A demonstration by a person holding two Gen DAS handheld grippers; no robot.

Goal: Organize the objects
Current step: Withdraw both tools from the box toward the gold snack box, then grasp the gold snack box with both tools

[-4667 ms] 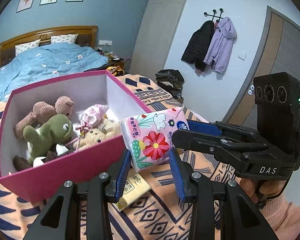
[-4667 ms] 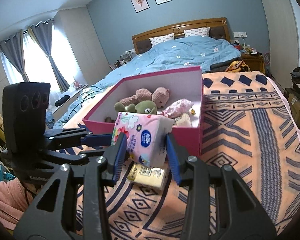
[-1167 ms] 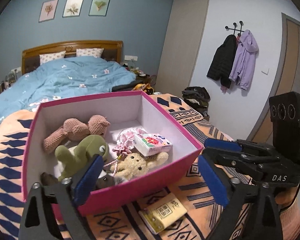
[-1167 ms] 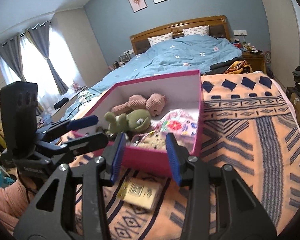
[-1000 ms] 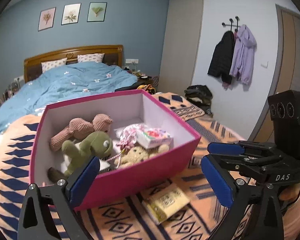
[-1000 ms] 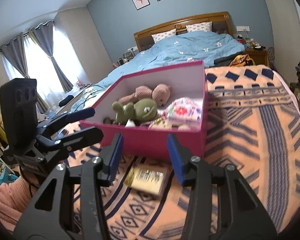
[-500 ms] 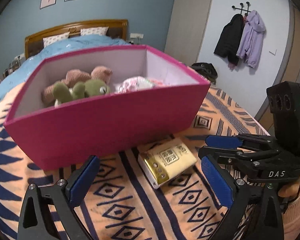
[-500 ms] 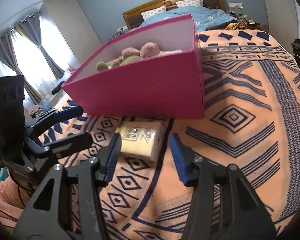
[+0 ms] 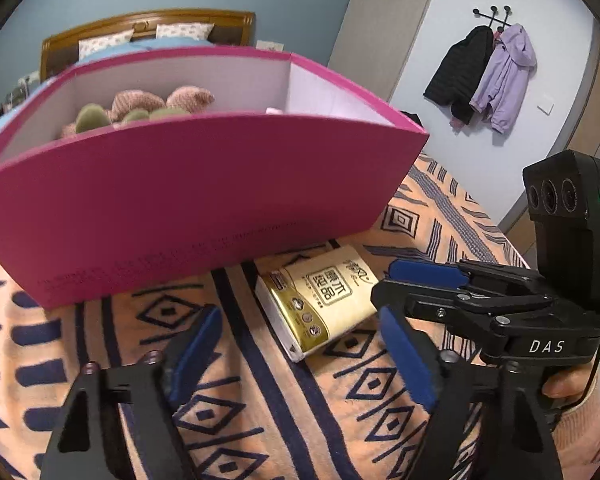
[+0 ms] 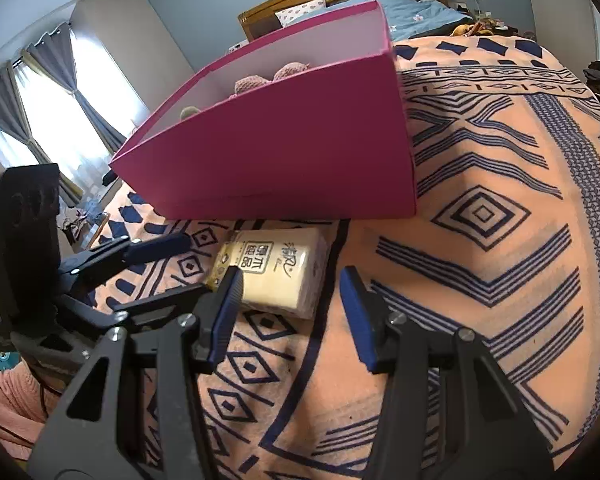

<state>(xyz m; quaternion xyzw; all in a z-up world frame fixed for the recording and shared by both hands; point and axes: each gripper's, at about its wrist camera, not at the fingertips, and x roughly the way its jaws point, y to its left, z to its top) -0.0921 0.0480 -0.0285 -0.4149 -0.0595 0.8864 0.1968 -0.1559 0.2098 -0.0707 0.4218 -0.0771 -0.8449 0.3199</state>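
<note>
Left wrist only: hanging coats (image 9: 484, 76).

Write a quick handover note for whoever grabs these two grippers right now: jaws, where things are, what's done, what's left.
Left gripper: jaws have just been closing, nothing gripped; they frame the near end of the gold tissue pack.
Right gripper: open, empty, just short of the same pack.
Pack lies on the patterned blanket, just in front of the pink box.
Done: soft toys are in the box.
Left: grip the pack, lift it into the box.
</note>
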